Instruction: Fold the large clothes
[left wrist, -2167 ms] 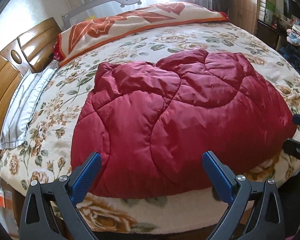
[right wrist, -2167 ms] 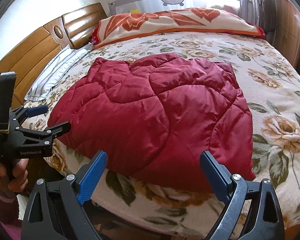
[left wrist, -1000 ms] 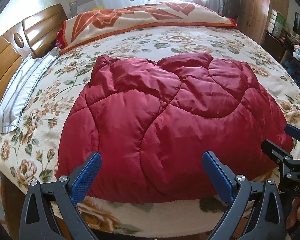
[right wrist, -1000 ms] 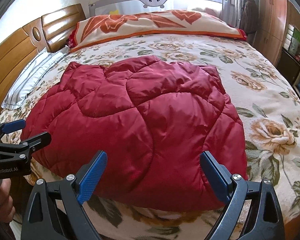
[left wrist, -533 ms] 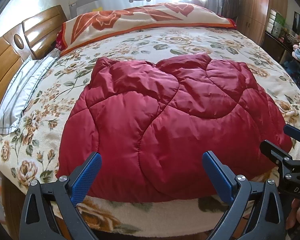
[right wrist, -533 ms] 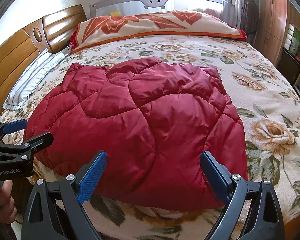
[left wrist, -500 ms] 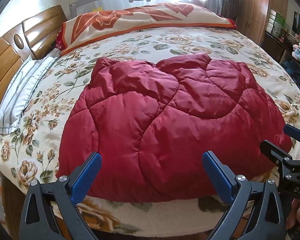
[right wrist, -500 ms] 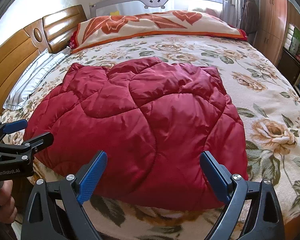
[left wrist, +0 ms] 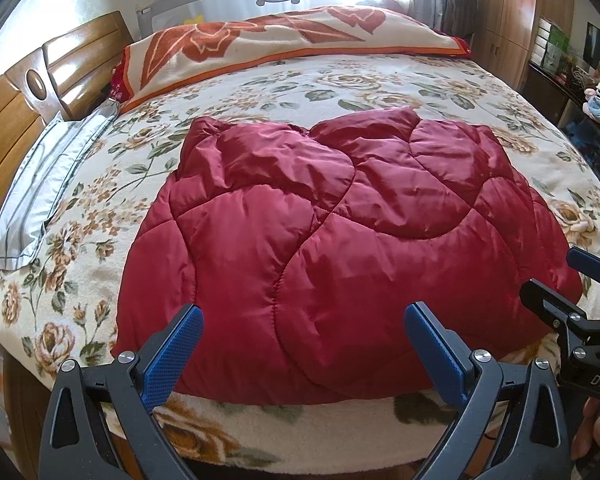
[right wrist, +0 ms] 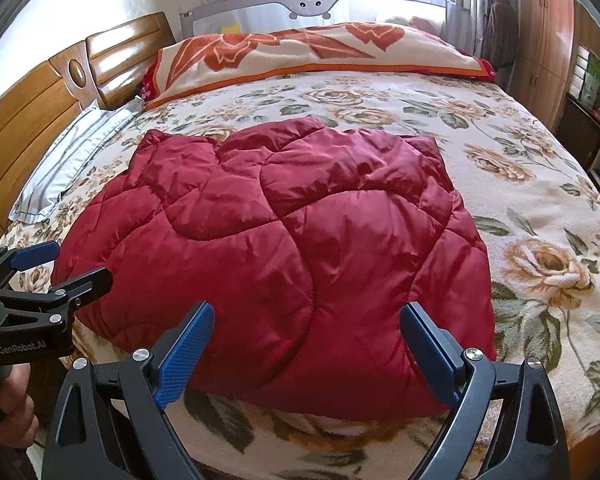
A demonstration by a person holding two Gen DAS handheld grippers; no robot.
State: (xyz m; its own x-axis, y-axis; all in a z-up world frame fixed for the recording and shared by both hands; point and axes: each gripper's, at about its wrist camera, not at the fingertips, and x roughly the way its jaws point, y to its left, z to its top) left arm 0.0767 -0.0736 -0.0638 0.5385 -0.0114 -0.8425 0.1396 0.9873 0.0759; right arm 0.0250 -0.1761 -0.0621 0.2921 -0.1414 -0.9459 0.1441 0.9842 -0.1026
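- The red quilted padded garment (left wrist: 332, 232) lies spread on the floral bedspread (left wrist: 400, 92), near the bed's near edge, its far end showing two lobes with a notch between them.
- Whether it already carries a fold cannot be told: a smooth quilted face with tidy side edges fits a jacket laid out flat as well as one folded over once, so the advice below holds for either.
- The left gripper (left wrist: 304, 350) hangs just short of the near hem with its blue pads spread wide and nothing between them.
- The right gripper (right wrist: 306, 348) is likewise released and empty, off the near hem toward the right side.
- For any fold here, judge the grip by the padding: the satin shell looks slippery and thick, so each pair of pads should bite deep past the hem, taking all layers rather than the shell alone.
- Take the two grips well apart, near the left and right corners, so the edge lifts level.
- Carry both ends together and lay the edge down squarely on the far part; puffy fill tends to spring back, so press it flat before letting go.
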